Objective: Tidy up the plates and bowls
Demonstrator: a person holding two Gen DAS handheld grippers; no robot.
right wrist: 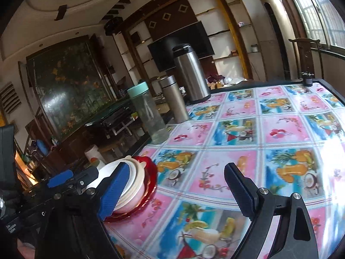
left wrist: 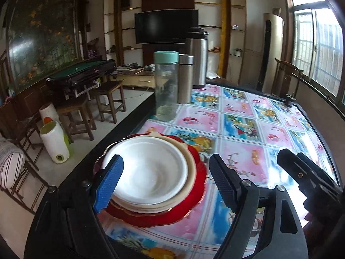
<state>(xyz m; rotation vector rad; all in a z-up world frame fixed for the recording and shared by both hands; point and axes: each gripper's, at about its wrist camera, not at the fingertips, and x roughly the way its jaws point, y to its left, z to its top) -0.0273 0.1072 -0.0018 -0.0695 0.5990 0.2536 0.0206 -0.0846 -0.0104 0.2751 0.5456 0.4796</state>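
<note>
A stack of dishes sits near the left edge of the counter (left wrist: 280, 116), which is covered by a glossy cloth printed with pink and blue fruit-and-drink squares. At the bottom of the stack lies a red scalloped plate (left wrist: 195, 191); on it rests a cream-coloured plate (left wrist: 190, 172) with small ear-like tabs on its rim, and on top sits a white bowl (left wrist: 151, 170), empty and upright. The left gripper (left wrist: 166, 183) hovers over this stack with its fingers spread wide apart and holding nothing: the blue-padded finger (left wrist: 108, 185) crosses the bowl's near-left rim in the left wrist view, though contact cannot be told, while the dark finger (left wrist: 224, 185) stands over the cloth just right of the red plate. The right gripper (right wrist: 175, 188) is also open and empty, its fingers apart above bare cloth to the right of the stack; its tip appears at the right edge of the left wrist view. Farther back along the counter's left edge stand a clear glass bottle with a mint-green lid (left wrist: 166, 86), a slim steel flask (left wrist: 185, 78) just beside it, and a large steel thermos jug (left wrist: 198, 58) behind them. Off the counter, wooden stools (left wrist: 107, 101) and a dark television (left wrist: 166, 26) show in the room beyond.
</note>
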